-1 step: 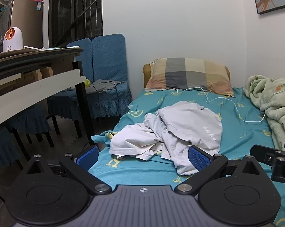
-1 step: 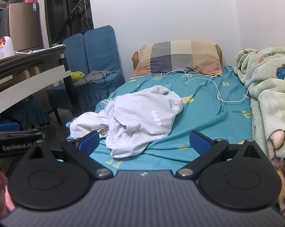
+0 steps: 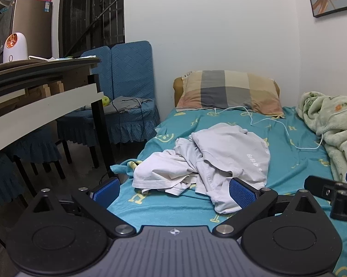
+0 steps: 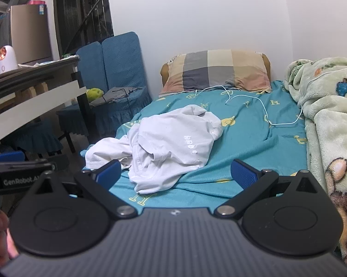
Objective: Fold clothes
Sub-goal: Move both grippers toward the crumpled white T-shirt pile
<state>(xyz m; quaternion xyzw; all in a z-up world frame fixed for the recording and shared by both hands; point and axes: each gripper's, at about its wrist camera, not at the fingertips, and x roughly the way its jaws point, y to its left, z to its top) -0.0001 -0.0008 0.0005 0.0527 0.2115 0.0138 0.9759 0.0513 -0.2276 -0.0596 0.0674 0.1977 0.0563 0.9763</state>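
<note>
Your left gripper (image 3: 173, 191) has its blue-padded jaws spread wide and empty, hovering over the near edge of the teal patterned bedsheet (image 3: 164, 210). Your right gripper (image 4: 176, 174) is spread just as wide, holding nothing. Just beyond both, the crumpled white garment (image 3: 210, 159) lies in a heap toward the bed's near left edge, ahead of your fingers and untouched. Farther back, a white cable (image 4: 263, 108) trails across the sheet, and a checked pillow (image 3: 228, 90) sits at the head.
</note>
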